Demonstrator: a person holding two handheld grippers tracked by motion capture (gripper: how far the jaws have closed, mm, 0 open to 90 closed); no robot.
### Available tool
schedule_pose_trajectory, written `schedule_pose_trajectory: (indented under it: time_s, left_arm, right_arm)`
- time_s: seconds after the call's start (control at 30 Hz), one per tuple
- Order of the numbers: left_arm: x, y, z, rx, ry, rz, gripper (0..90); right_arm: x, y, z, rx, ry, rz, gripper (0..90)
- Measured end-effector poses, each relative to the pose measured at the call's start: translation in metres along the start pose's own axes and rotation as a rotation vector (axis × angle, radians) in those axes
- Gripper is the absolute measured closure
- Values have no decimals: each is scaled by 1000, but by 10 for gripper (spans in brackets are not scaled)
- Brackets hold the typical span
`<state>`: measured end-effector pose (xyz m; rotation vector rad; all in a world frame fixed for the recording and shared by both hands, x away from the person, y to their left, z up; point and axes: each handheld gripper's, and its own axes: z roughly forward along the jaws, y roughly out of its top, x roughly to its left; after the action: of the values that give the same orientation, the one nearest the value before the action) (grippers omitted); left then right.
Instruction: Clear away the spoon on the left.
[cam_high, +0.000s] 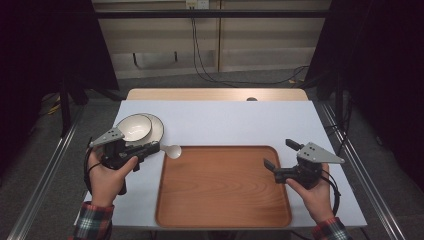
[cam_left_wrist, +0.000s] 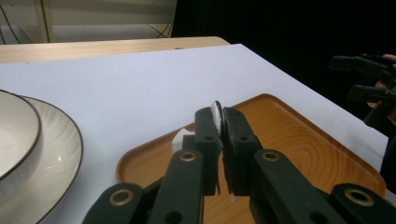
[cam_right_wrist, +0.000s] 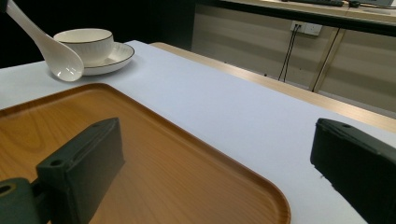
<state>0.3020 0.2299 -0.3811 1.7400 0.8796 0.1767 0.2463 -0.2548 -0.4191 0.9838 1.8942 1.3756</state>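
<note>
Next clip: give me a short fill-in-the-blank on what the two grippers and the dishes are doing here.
1. The left gripper is shut on the handle of a white ____.
2. The bowl sits on a ____, left of the wooden tray.
3. The right gripper hovers at the tray's right edge with its jaws ____.
4. The tray's surface holds ____ dishes.

Missing words: spoon; plate; open; no

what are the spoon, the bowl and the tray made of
Spoon: probably glazed ceramic, glossy white with bright highlights.
Bowl: likely glazed ceramic too, cream with a thin dark rim line.
Tray: looks like wood or wood-look laminate, orange-brown with visible grain and a smooth satin sheen.
</note>
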Motion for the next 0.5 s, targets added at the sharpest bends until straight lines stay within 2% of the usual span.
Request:
schedule_pose_trajectory:
  time_s: [0.5]
  left_arm:
    - [-9,-6,7,42,-49,8,855]
  right_arm:
    - [0,-1,0,2,4,0,22]
